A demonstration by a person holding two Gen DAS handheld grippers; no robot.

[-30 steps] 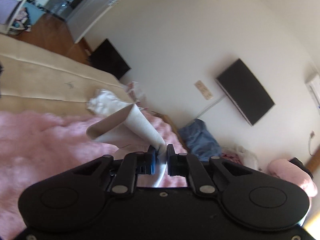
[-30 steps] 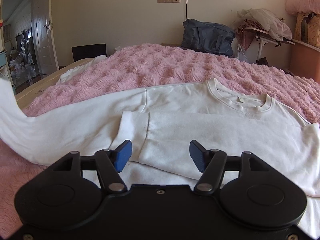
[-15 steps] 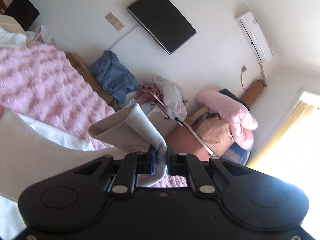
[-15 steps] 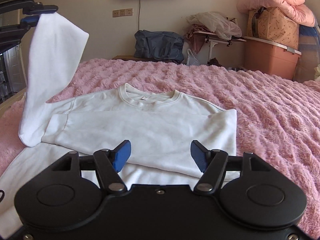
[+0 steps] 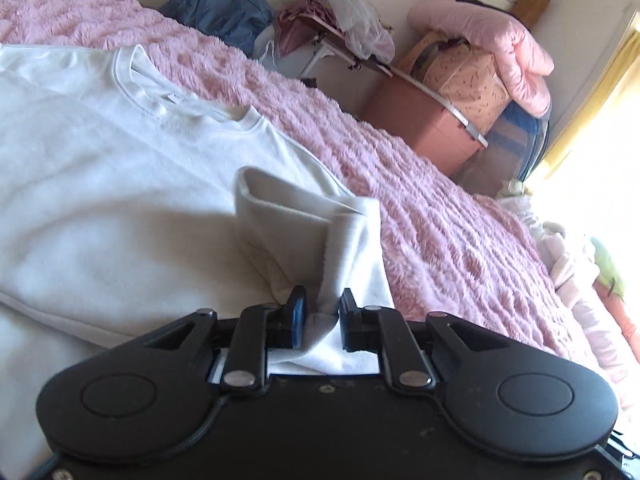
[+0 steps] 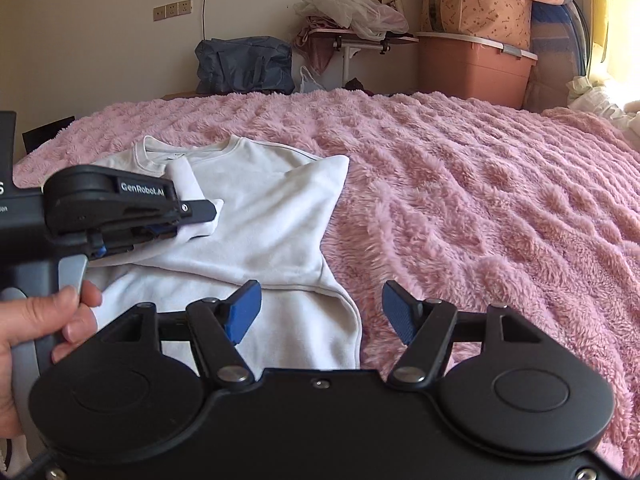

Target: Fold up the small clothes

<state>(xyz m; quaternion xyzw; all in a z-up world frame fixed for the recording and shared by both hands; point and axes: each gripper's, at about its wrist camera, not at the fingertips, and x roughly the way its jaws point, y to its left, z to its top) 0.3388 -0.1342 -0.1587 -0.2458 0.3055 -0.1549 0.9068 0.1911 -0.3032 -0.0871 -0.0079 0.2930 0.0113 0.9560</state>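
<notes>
Left wrist view: the left gripper (image 5: 322, 312) points down over a white sweatshirt (image 5: 100, 184) spread on a pink blanket (image 5: 440, 216). Its jaws are opening; the sleeve cuff (image 5: 304, 232) stands between the blue pads (image 5: 298, 314), rising ahead of the fingertips, and the pads no longer appear to press it. The neckline (image 5: 168, 100) lies ahead and to the left of this gripper.

Right wrist view: the right gripper (image 6: 322, 312) has its jaws spread wide with nothing between them, held above the sweatshirt's near edge, where the shirt meets the blanket. To its left a hand (image 6: 36, 332) grasps the handle of the left gripper, whose fingertips sit at the cuff laid across the shirt's chest. Beyond the bed stand a blue bag (image 6: 244, 66) and a storage box (image 6: 476, 68).
</notes>
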